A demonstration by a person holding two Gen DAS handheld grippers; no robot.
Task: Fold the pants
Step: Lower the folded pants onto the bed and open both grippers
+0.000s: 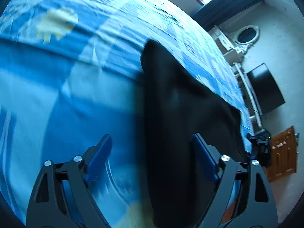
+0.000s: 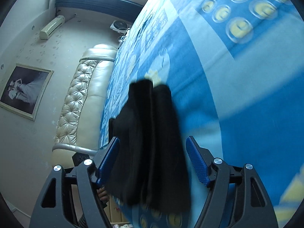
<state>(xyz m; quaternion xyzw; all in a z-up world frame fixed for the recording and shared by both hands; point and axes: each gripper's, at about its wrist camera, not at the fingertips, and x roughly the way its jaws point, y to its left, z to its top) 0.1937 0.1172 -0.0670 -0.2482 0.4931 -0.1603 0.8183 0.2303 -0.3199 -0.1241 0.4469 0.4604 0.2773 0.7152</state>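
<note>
Both grippers (image 1: 151, 146) (image 2: 153, 149) apart, perhaps straddling pants (image 2: 150, 140) — unclamped

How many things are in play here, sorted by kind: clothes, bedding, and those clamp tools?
Clothing: 1, the black pants lying on the bed.
Bedding: 1, the blue patterned bedsheet.
Clamp tools: 2, the left gripper and the right gripper, fingers apart on both.
Total: 4
</note>
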